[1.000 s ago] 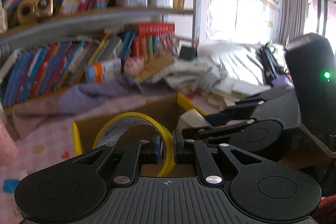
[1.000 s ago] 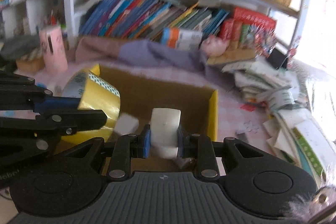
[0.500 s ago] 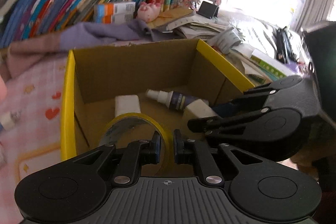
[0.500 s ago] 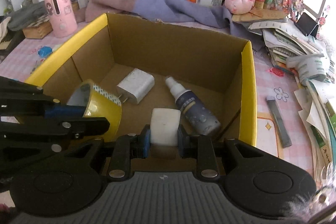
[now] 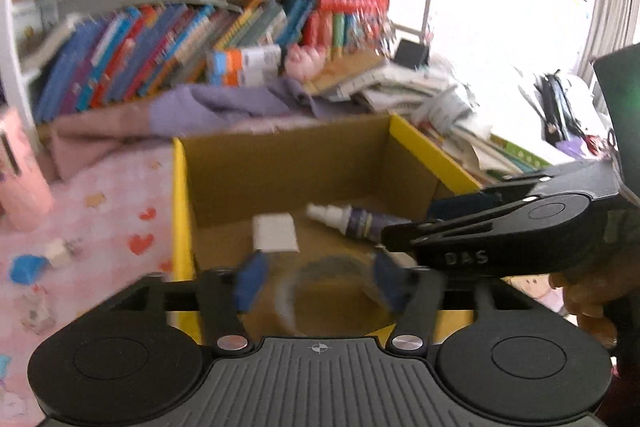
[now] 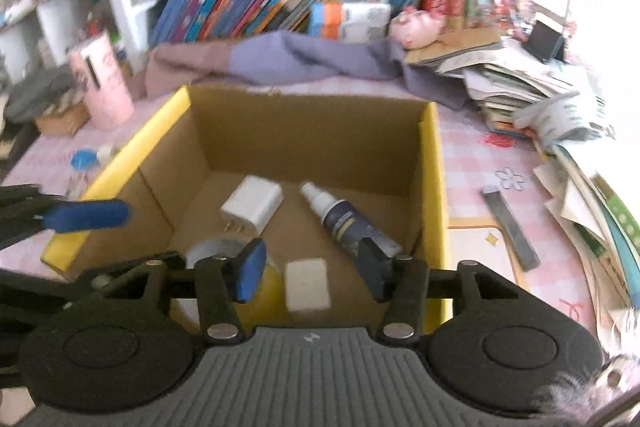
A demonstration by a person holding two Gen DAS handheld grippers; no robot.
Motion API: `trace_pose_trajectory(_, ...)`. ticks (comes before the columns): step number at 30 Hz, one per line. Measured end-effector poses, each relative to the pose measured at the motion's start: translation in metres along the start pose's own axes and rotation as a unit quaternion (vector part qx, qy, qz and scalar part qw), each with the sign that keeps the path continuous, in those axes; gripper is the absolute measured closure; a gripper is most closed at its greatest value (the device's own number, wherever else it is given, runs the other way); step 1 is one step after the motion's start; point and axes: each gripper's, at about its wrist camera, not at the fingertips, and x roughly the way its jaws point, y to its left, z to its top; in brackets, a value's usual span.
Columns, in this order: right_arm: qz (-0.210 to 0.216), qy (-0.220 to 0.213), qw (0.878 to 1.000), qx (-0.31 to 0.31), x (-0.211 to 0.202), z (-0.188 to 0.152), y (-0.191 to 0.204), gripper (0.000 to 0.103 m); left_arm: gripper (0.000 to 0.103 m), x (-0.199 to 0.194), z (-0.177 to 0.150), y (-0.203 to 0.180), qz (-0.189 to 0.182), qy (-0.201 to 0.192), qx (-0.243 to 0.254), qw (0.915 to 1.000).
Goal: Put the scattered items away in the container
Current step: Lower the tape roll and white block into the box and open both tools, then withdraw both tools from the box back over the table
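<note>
A cardboard box with yellow rims (image 5: pixel 180 207) (image 6: pixel 434 187) lies below both grippers. My left gripper (image 5: pixel 320 281) hangs over its near side with its jaws opening. The yellow tape roll (image 5: pixel 332 291) (image 6: pixel 224 255) is blurred, loose between and below the pads, down in the box. My right gripper (image 6: pixel 312 271) is also opening. The white block (image 6: pixel 307 285) sits free between its fingers without touching the pads, low in the box. A white charger (image 6: pixel 252 209) (image 5: pixel 274 233) and a dark spray bottle (image 6: pixel 348 223) (image 5: pixel 352 219) lie on the box floor. The right gripper (image 5: pixel 500 227) shows beside the left one.
A pink cup (image 6: pixel 102 83) and a blue-capped item (image 6: pixel 84 161) stand on the pink cloth left of the box. A dark strip (image 6: pixel 510 227) lies right of it, near heaped papers (image 6: pixel 560 107). Purple cloth (image 6: pixel 300 59) and bookshelves are behind.
Both grippers went from shut to open. The left let go of the tape roll and the right let go of the white block; both pieces dropped into the box.
</note>
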Motion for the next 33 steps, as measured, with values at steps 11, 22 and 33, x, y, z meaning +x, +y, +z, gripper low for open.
trace_pose_trajectory(11,-0.026,-0.051,0.998,0.003,-0.035,-0.015,0.011,0.034,0.015,-0.042,-0.008,-0.015,0.042,-0.058,0.017,0.9973)
trace_pose_trajectory(22,-0.043,-0.056,0.998,0.003,-0.06,-0.04,0.036,0.03,0.014,-0.072,-0.034,-0.006,0.046,-0.059,0.001,0.9972)
trace_pose_trajectory(33,-0.07,-0.059,0.996,0.015,-0.091,-0.077,0.075,0.021,0.014,-0.114,-0.069,0.007,0.039,-0.046,-0.002,0.9982)
